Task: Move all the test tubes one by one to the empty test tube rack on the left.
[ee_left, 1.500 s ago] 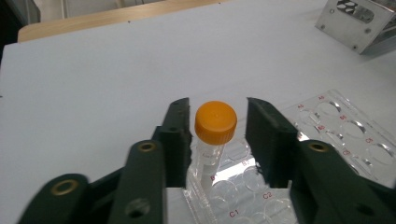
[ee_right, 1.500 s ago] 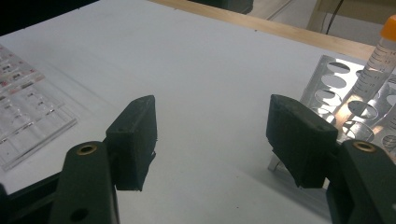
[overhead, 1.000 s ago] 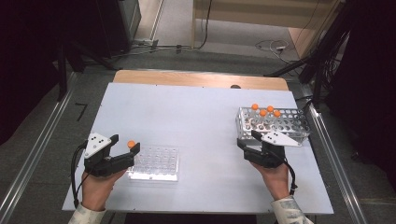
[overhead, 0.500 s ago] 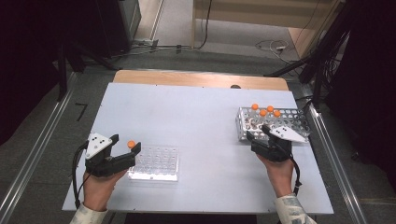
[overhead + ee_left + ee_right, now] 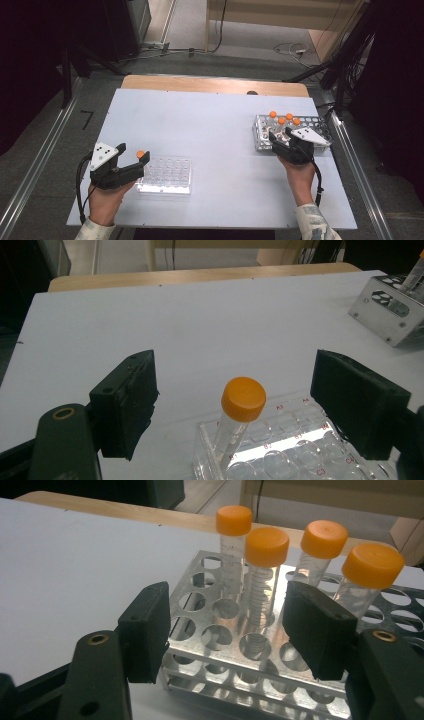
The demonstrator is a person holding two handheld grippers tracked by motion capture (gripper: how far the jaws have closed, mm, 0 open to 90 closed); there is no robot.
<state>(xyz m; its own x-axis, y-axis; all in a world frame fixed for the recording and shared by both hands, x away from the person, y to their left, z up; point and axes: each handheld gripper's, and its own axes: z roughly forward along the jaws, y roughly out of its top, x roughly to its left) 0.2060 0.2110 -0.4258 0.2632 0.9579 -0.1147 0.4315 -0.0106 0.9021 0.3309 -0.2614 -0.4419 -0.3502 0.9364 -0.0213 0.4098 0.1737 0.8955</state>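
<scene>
A clear tube with an orange cap [image 5: 243, 399] stands tilted in the near-left corner of a clear well plate [image 5: 295, 440]. My left gripper [image 5: 235, 390] is open, its jaws wide on either side of the tube and not touching it. In the high view the left gripper [image 5: 132, 153] sits at the plate's [image 5: 167, 175] left end, by the tube [image 5: 140, 154]. My right gripper [image 5: 232, 630] is open in front of a metal rack [image 5: 210, 645] holding several orange-capped tubes [image 5: 266, 547]. In the high view the right gripper [image 5: 281, 137] is at the rack's [image 5: 320, 125] near-left side.
The white tabletop [image 5: 210, 130] is bare between plate and rack. A wooden strip [image 5: 200, 84] runs along its far edge. Metal rails [image 5: 45, 165] flank the table, and cables [image 5: 292, 49] lie on the floor beyond. Many rack holes [image 5: 200, 600] stand vacant.
My right gripper has moved slightly right and forward, closer against the rack, and turned to face it. The left gripper has hardly moved.
</scene>
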